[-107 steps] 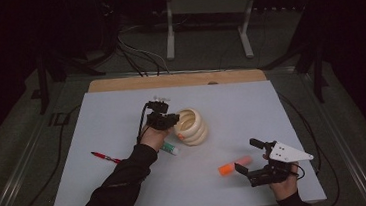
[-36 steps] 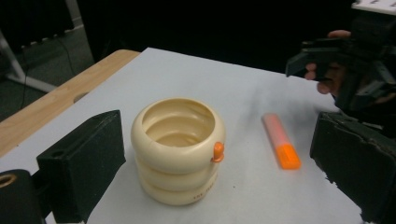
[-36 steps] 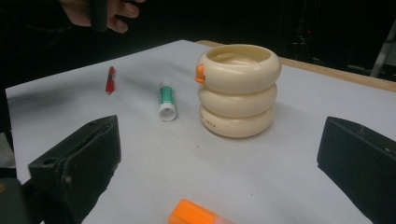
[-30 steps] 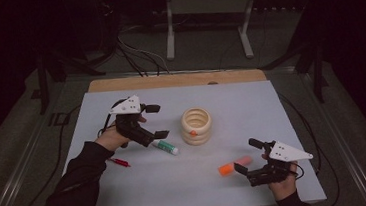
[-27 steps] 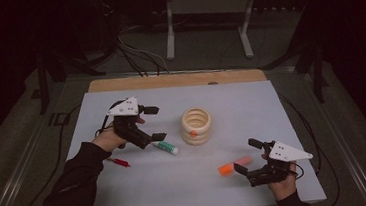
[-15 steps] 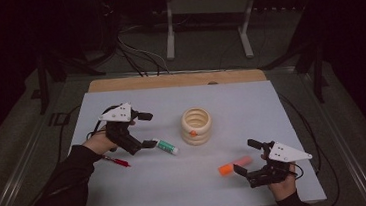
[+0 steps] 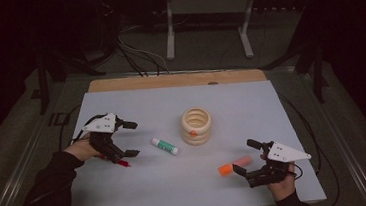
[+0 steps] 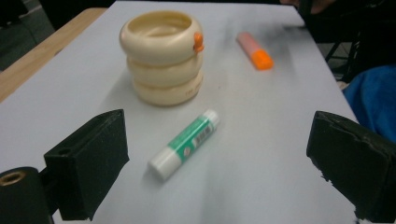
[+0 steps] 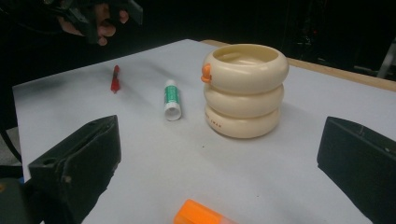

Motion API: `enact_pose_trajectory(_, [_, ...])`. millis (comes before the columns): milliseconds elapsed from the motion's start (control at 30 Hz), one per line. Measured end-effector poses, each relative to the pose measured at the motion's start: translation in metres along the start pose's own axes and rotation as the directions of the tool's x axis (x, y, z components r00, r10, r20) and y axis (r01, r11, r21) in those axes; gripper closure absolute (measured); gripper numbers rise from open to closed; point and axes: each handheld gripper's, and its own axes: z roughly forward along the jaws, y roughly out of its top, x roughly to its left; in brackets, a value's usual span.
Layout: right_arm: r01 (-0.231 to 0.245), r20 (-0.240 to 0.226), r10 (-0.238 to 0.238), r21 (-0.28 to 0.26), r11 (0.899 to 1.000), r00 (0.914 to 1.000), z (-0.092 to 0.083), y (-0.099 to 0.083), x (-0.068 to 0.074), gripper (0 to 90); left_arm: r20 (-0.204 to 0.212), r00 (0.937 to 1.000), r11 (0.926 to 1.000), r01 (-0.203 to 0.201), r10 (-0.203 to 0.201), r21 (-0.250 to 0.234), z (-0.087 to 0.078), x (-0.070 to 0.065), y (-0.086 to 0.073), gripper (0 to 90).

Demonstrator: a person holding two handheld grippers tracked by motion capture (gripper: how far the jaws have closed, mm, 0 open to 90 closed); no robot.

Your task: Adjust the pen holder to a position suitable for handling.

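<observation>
My left fingers (image 8: 98,170) gape wide, nothing between them; left gripper (image 7: 131,137) hovers over the left side of the worktop (image 7: 138,192). Red pen (image 7: 121,162) lies just under and beside the lower finger in the high view; can't tell if they touch. Glue stick (image 8: 184,143), green label, white cap, lies flat ahead of the gap between my left fingers, cap end nearer me, clear of both fingers. Beyond it stands the cream ringed holder (image 8: 162,56), three stacked rings, upright, open top. Its inside looks bare as far as I can see down; a small orange nub (image 8: 198,42) sits on the rim's outer edge.

My right fingers (image 9: 77,163) also spread wide, holding nothing; right gripper (image 7: 248,156) sits low at the near right of the worktop. Orange highlighter (image 7: 234,165) lies flat just off the left-hand finger in the high view, orange cap towards the middle of the worktop; its cap shows at the bottom edge of the right gripper view, between my fingers. Holder stands well ahead of it, glue stick to the holder's left, pen farther left. All three loose items lie outside the holder.
</observation>
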Motion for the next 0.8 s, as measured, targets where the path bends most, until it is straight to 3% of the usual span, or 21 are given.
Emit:
enact_pose_trajectory(267, [-0.007,0.005,0.007,-0.002,1.0,1.0,-0.001,0.0,-0.001,0.0,0.059,0.9982,0.9985,-0.013,0.01,0.053,-0.012,-0.002,-0.012,6.5])
enact_pose_trajectory(467, [-0.004,0.005,0.004,-0.009,1.0,1.0,-0.002,0.0,-0.001,0.0,0.079,0.9957,0.9958,-0.054,0.048,0.073,-0.025,-0.003,-0.022,7.0])
enact_pose_trajectory(800, [0.015,0.032,-0.015,-0.003,1.0,0.9994,-0.002,0.001,0.0,0.0,0.105,0.9937,0.988,-0.054,0.039,0.145,-0.043,0.001,-0.042,7.4])
